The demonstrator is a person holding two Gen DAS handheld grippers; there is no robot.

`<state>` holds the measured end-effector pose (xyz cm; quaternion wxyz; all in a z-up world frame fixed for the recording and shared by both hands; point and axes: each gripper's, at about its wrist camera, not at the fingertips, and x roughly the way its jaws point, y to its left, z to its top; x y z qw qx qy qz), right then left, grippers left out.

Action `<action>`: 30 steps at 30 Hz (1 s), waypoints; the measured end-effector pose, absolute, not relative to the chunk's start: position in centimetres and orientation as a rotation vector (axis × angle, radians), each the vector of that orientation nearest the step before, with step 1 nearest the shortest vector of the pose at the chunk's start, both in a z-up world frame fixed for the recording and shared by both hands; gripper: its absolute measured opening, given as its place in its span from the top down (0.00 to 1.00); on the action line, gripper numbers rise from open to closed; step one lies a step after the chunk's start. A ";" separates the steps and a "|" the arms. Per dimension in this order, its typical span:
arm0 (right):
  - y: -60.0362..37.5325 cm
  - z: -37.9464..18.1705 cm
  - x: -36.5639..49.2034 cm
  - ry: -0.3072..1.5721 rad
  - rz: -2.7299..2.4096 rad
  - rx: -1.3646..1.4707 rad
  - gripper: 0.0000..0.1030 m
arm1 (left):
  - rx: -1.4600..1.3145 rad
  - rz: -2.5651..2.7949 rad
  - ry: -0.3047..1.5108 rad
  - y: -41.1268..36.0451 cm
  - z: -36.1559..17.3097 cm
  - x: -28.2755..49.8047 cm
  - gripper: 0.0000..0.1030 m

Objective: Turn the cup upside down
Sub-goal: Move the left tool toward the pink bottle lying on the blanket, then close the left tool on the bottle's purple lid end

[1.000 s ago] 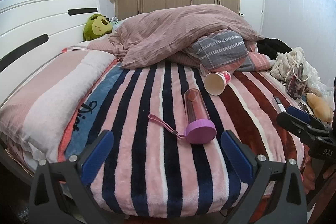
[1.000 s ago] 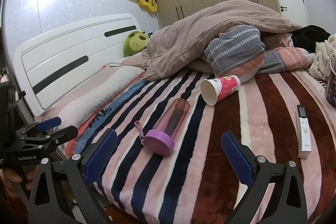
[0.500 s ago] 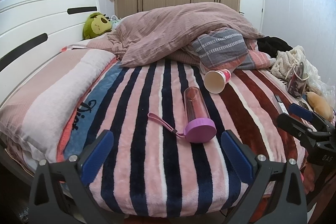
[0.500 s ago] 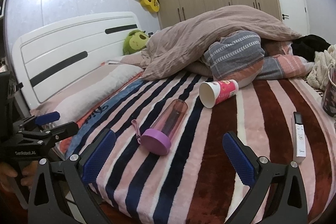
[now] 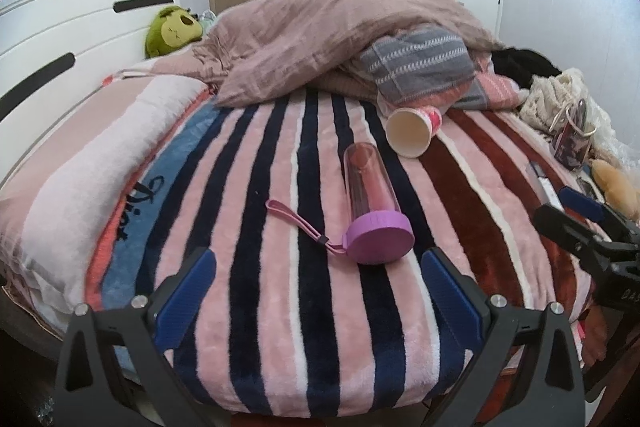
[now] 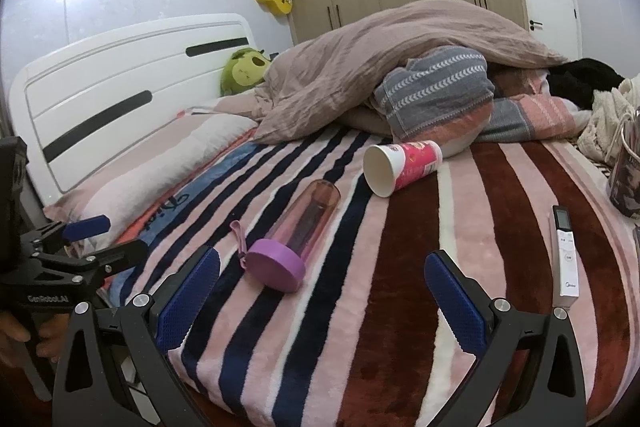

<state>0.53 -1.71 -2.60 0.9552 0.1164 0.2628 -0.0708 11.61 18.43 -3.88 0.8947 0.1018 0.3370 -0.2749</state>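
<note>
A pink and white paper cup (image 5: 414, 131) lies on its side on the striped blanket, mouth toward me; it also shows in the right wrist view (image 6: 400, 167). A pink bottle with a purple lid (image 5: 374, 203) lies on its side nearer to me, also in the right wrist view (image 6: 296, 235). My left gripper (image 5: 318, 291) is open and empty at the bed's near edge, short of the bottle. My right gripper (image 6: 322, 291) is open and empty, also short of the bottle and cup.
A heaped duvet (image 5: 340, 31) and a grey patterned pillow (image 5: 420, 67) lie just behind the cup. A white remote (image 6: 566, 255) lies on the blanket at the right. A pillow (image 5: 88, 163) is at the left, a bag (image 5: 572, 139) and clothes at the right.
Both grippers have moved slightly forward over the bed's near edge, so bottle and cup look a little closer. Nothing on the bed has moved.
</note>
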 end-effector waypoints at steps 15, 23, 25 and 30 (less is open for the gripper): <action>-7.3 -9.3 6.1 0.677 -0.149 0.363 0.00 | 0.196 -0.711 0.914 9.2 -12.1 19.2 0.14; -9.1 -11.7 8.4 0.717 -0.136 0.420 0.00 | 0.202 -0.716 0.907 6.9 -13.5 20.4 0.34; -9.2 -11.9 8.5 0.722 -0.130 0.435 0.00 | 0.200 -0.722 0.906 7.2 -13.5 20.4 0.34; -8.8 -11.9 8.3 0.726 -0.092 0.468 0.00 | 0.200 -0.733 0.921 8.6 -13.5 19.8 0.34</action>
